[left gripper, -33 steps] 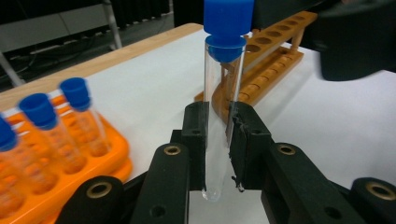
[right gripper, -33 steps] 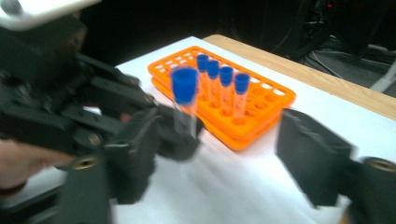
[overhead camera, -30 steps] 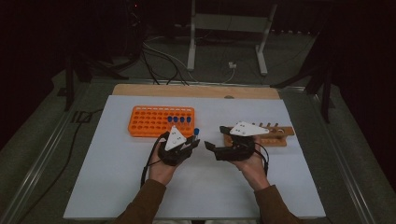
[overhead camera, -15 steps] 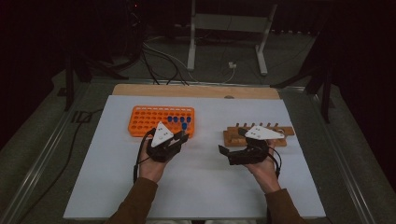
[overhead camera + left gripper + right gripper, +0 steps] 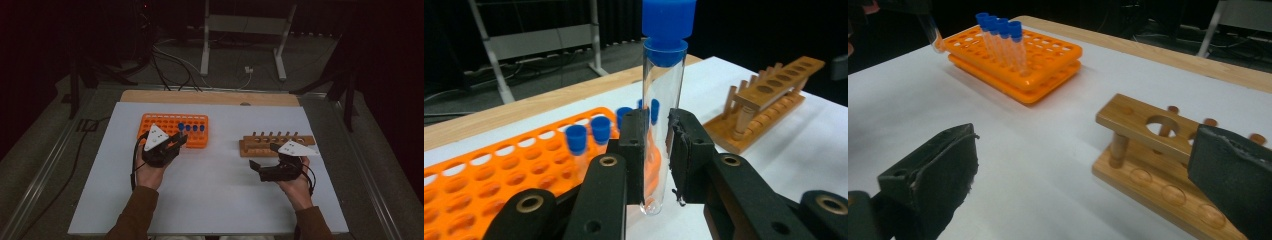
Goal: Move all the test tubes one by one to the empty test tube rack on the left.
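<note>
Dark room around me, metal stand legs and loose cables on the floor past the far edge, and a white table [image 5: 210, 200] with a wooden strip along its back. My left hand [image 5: 150, 172] comes up from the bottom, wrist bent a little toward the middle, and the left gripper [image 5: 656, 150] is clamped tight on a clear test tube with a blue cap [image 5: 663, 100], standing upright between the pads, just in front of the orange tube rack [image 5: 172, 131]. Four more blue-capped tubes [image 5: 1000, 35] stand in that rack, along its right half. My right hand [image 5: 295, 182] sits low on the right, gripper pointing left across the table; the right gripper [image 5: 1083, 175] has just been opening and now stands spread wide with nothing between its pads, right in front of the wooden rack [image 5: 275, 145], whose holes I see bare. No writing I can read on anything here.
</note>
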